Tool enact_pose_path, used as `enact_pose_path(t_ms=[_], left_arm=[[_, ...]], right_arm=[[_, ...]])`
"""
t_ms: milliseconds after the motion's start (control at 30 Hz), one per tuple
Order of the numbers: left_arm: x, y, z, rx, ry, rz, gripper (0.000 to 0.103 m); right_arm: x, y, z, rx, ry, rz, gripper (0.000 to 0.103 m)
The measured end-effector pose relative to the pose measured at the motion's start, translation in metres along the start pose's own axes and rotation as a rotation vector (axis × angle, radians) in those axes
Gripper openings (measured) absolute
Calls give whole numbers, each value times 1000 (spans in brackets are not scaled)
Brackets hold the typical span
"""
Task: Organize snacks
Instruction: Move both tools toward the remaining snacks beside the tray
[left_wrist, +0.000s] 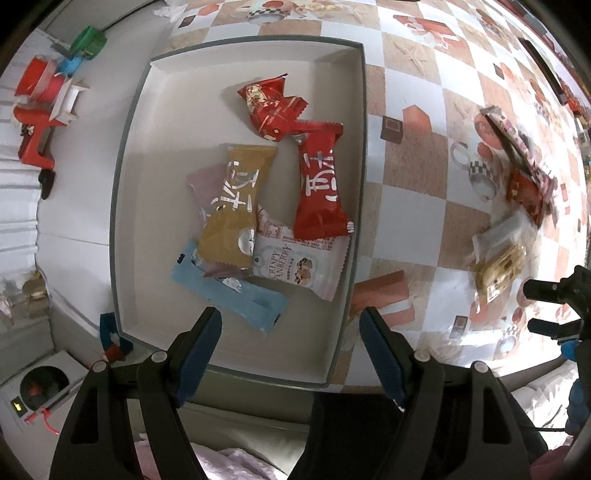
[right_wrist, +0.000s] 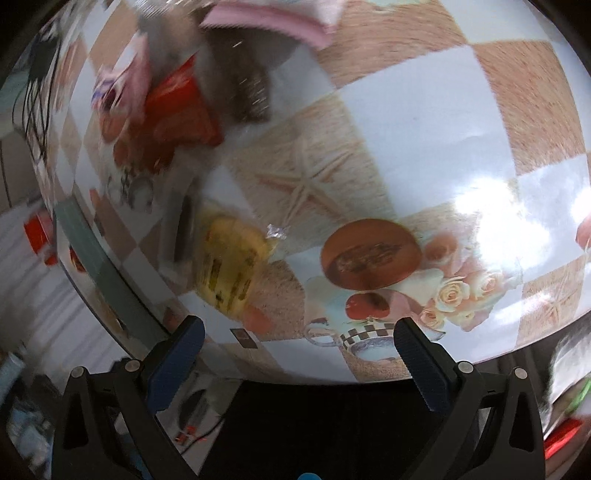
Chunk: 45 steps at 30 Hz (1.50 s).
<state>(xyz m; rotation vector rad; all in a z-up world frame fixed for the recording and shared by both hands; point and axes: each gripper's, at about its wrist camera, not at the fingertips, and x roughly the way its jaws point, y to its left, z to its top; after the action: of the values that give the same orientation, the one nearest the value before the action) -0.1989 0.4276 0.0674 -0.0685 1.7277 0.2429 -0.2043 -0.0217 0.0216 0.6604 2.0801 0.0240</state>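
Both grippers released above a patterned tablecloth; most snacks lie in the tray.

The left gripper (left_wrist: 290, 325) points almost straight down over the near end of the tray (left_wrist: 347, 177), jaws spread and empty. Inside the tray, nearest the gripper, lies a light blue packet (left_wrist: 236, 299); beyond it a pale packet reading "CRISPY CRANBERRY" (left_wrist: 295, 258), a mustard-yellow packet (left_wrist: 236, 206), a red bar packet (left_wrist: 319, 188) with white characters, and a crumpled red wrapper (left_wrist: 273, 107) at the far end. The tray rests on a checked tablecloth (left_wrist: 413, 158) printed with starfish and cups. To the right of the tray, on the cloth, lie a clear packet of yellow snack (left_wrist: 498, 266) and a blurred red and pink heap (left_wrist: 524, 173). The right gripper (right_wrist: 299, 336) tilts down over the cloth, jaws apart, holding nothing.
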Motion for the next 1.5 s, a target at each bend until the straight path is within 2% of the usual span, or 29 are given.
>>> enact_pose_path(t_ms=[333, 433, 700, 800, 933, 1100, 1200, 1500], left_arm=[[0, -21, -9, 72, -50, 28, 80], [2, -24, -13, 84, -55, 28, 80], [-4, -22, -13, 80, -89, 16, 80], [-4, -26, -11, 104, -90, 21, 80], [-10, -37, -9, 146, -103, 35, 80], [-13, -46, -13, 197, -111, 51, 80], [-12, -50, -17, 225, -107, 62, 80], [-5, -73, -24, 287, -89, 57, 80]], right_arm=[[14, 39, -20, -206, -24, -159, 103], [17, 42, -24, -216, -48, -183, 103], [0, 5, -23, -46, -134, -127, 103], [-2, 8, -24, -47, -152, -108, 103], [-3, 29, -25, -117, -169, -113, 103], [9, 61, -23, -212, -187, -187, 103], [22, 75, -21, -227, -192, -228, 103], [31, 88, -14, -322, -217, -348, 103]])
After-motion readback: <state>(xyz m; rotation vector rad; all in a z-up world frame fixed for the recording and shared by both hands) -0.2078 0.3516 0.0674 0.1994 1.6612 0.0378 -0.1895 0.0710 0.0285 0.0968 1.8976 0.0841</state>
